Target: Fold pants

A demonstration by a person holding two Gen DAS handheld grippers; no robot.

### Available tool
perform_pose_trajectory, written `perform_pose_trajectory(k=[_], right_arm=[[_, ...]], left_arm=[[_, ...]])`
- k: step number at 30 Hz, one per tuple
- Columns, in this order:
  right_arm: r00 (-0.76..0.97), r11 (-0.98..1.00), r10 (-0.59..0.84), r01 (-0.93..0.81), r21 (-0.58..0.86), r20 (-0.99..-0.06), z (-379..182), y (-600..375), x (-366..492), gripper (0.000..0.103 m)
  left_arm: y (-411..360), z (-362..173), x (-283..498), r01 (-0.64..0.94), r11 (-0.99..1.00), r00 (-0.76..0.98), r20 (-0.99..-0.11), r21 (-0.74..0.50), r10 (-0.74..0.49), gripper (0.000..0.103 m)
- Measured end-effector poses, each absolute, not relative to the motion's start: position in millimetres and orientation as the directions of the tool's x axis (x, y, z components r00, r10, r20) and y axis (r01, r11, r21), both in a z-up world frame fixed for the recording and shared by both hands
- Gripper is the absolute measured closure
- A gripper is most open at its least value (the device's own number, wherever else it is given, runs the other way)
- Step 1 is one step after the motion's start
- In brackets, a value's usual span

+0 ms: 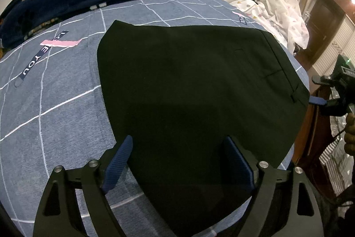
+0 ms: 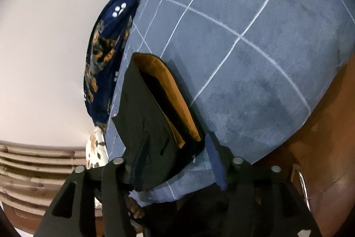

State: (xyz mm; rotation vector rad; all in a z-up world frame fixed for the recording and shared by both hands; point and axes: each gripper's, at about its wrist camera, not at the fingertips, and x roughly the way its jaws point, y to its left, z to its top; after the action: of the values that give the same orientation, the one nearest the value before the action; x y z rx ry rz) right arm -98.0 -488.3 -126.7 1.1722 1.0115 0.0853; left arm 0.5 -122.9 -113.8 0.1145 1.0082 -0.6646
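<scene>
Black pants (image 1: 188,92), folded into a flat stack, lie on the blue-grey checked bedspread (image 1: 55,114) near the bed's right edge. The left gripper (image 1: 179,163) hangs released over their near end, fingers spread wide. At the waistband corner the right gripper (image 2: 175,166) stands parted with the cloth between its fingers, tan lining (image 2: 173,94) showing.

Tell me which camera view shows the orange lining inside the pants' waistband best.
The right wrist view: the orange lining shows plainly inside the open waist of the black pants. The left wrist view shows only the pants' black outer side, folded flat on the bedsheet; no lining visible.
</scene>
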Motion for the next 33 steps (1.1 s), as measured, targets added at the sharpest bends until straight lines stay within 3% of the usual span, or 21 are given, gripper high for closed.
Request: perform_pose_trajectory(k=[5,6,8,11,13,16,19,22,26,33], right_arm=[[0.53,0.496,0.547,0.418,0.761,-0.648,-132,-474,-83,0.053],[0.528,0.488,0.556,0.418,0.766,-0.642,-135,-474,-80,0.057],[0.531,0.489,0.562,0.406,0.772,-0.635,-136,-473,-76,0.077],[0.547,0.507,0.571,0.352,0.787,-0.612,-129,-468,-73,0.082],[0.577,0.465,0.615,0.285,0.838,-0.538,-120,-465,-72,0.083],[0.613,0.402,0.661,0.198,0.894,-0.433,-109,-463,-72,0.084],[0.567,0.47,0.6,0.321,0.823,-0.564,-137,-476,-76,0.084],[0.559,0.348,0.656,0.373,0.86,-0.508,-166,-486,-82,0.085],[0.546,0.418,0.65,0.324,0.849,-0.528,-150,-481,-76,0.082],[0.536,0.577,0.572,0.276,0.769,-0.621,-129,-481,-60,0.072]], left_arm=[[-123,-114,0,0.564,0.799,0.356,-0.812,-0.207,-0.462,0.017],[-123,-114,0,0.565,0.799,0.356,-0.812,-0.206,-0.462,0.017],[-122,-114,0,0.565,0.799,0.357,-0.811,-0.207,-0.463,0.017],[-122,-113,0,0.561,0.802,0.36,-0.812,-0.205,-0.459,0.017],[-120,-112,0,0.552,0.806,0.36,-0.811,-0.214,-0.461,0.017],[-111,-112,4,0.518,0.822,0.357,-0.813,-0.237,-0.46,0.017],[-99,-117,10,0.473,0.833,0.336,-0.816,-0.286,-0.471,0.017],[-95,-117,11,0.464,0.832,0.341,-0.806,-0.302,-0.483,0.017],[-98,-116,9,0.48,0.83,0.343,-0.809,-0.285,-0.476,0.017],[-79,-116,19,0.433,0.808,0.316,-0.772,-0.4,-0.552,0.017]])
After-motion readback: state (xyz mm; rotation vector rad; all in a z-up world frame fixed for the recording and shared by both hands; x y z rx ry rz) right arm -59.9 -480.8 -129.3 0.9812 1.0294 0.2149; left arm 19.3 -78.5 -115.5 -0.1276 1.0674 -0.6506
